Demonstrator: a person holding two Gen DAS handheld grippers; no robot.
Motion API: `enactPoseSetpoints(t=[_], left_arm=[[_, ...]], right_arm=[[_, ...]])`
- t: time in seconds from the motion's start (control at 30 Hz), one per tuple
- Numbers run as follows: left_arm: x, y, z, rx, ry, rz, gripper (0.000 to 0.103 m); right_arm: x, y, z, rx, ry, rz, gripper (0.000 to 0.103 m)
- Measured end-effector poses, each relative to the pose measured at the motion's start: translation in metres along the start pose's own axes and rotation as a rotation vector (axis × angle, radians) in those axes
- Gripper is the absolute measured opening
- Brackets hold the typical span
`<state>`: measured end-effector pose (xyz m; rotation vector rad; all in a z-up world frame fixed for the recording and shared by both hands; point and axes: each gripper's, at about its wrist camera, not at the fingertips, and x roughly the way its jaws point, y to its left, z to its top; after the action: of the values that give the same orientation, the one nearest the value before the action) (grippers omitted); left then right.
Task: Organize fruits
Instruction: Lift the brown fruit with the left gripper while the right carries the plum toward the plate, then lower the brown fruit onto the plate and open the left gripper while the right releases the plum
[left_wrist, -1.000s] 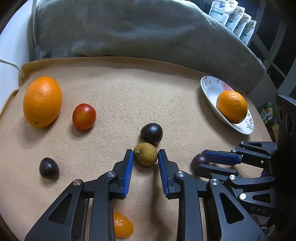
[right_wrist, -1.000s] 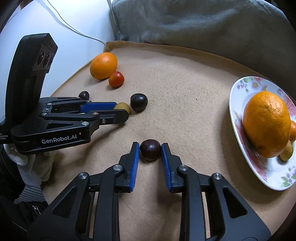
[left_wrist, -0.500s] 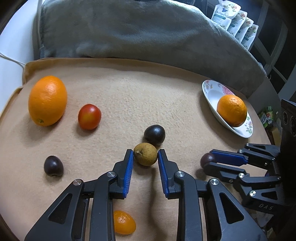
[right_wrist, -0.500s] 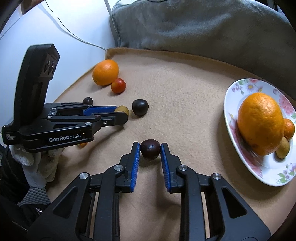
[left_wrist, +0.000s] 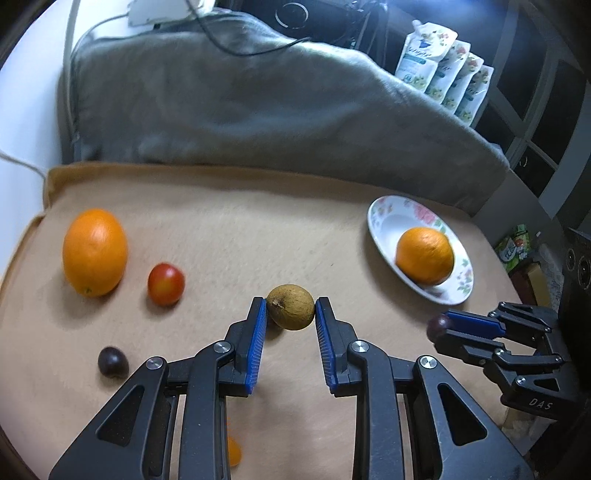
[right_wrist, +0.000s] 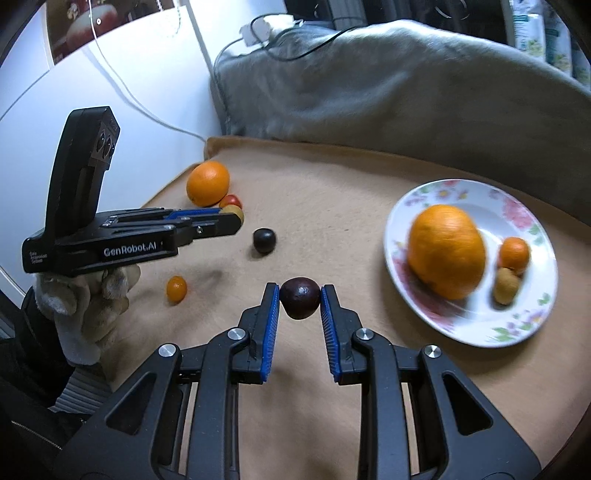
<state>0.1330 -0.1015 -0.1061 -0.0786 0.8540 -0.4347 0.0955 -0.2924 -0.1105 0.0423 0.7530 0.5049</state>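
Since the earlier frame, we see both fruits lifted off the tan blanket (left_wrist: 229, 229): the left tool (left_wrist: 290, 314) clamps the brown fruit (left_wrist: 290, 307), and the right tool (right_wrist: 299, 297) clamps the dark plum (right_wrist: 299, 298). The floral plate (right_wrist: 532, 325) (holding a large orange (right_wrist: 446, 251)) sits near the blanket's right edge.

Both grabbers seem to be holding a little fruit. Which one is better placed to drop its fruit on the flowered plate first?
Probably the right gripper. Its dark fruit sits close beside the flowered plate, with bare cloth between. The left gripper, shut on the tan fruit, is nearer the middle of the cloth, farther from the plate.
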Motion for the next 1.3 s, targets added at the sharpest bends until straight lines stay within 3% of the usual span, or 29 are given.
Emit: enactPoseSetpoints(t=[0.57, 1.3], left_arm=[[0.012, -0.05, 0.03, 0.066, -0.034, -0.085, 0.025], [0.052, -0.11, 0.067, 0.149, -0.028, -0.151, 0.025]], right_arm=[[-0.053, -0.048, -0.012, 0.083, -0.074, -0.104, 0.024], [-0.051, -0.09, -0.016, 0.135, -0.073, -0.135, 0.024]])
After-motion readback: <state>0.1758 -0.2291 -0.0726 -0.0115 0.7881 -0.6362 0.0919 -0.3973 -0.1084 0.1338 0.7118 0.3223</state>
